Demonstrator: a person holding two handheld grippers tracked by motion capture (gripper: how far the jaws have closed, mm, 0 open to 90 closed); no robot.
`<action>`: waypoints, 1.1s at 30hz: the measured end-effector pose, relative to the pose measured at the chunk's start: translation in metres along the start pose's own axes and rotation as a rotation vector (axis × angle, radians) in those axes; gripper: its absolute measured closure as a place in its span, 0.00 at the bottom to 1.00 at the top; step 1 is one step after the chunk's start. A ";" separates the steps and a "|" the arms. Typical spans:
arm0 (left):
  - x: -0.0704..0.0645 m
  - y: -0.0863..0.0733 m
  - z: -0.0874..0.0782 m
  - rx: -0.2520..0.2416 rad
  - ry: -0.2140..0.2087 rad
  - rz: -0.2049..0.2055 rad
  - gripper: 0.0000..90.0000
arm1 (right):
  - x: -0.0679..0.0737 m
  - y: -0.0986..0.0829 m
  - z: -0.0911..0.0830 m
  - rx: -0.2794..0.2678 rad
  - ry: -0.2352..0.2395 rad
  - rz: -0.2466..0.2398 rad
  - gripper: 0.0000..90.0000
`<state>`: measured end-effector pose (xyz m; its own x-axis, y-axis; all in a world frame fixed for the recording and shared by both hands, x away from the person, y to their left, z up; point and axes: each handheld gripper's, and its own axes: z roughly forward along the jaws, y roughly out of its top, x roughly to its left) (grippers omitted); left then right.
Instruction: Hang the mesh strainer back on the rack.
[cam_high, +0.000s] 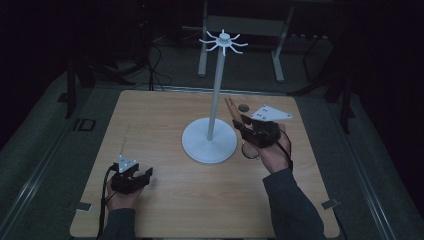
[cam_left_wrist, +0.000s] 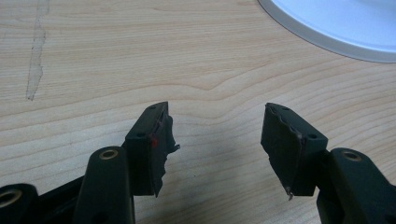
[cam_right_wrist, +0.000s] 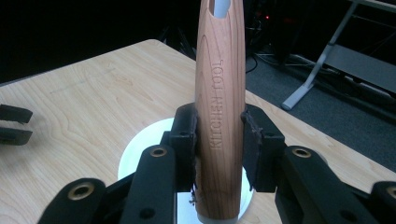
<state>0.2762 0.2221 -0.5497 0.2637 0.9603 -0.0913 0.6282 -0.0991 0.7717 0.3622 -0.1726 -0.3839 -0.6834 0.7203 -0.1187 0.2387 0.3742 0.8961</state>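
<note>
Beside the white stand (cam_high: 209, 142), mid-table | right gripper (cam_right_wrist: 218, 140) clenched on wooden handle (cam_right_wrist: 219, 107), handle upright between jaws | left gripper (cam_left_wrist: 215, 140) released, near front-left table edge (cam_high: 85, 210), bare wood around it

stand (cam_high: 209, 140): mid-table (cam_high: 165, 200)
left gripper (cam_high: 134, 177): on table, left-front of stand
right gripper (cam_high: 246, 126): just right of stand
</note>
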 end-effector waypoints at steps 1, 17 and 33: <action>0.000 0.000 0.000 0.000 0.000 -0.001 0.47 | 0.000 0.001 0.000 -0.002 -0.001 -0.001 0.76; 0.001 0.000 0.000 0.003 -0.004 -0.012 0.45 | 0.000 0.010 -0.002 -0.021 -0.016 0.002 0.76; 0.000 0.000 0.001 0.004 -0.001 -0.009 0.45 | -0.002 0.017 -0.007 -0.043 -0.026 0.007 0.76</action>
<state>0.2769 0.2222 -0.5501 0.2589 0.9608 -0.0995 0.6337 -0.0912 0.7681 0.3631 -0.1718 -0.3651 -0.6637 0.7378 -0.1234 0.2129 0.3444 0.9144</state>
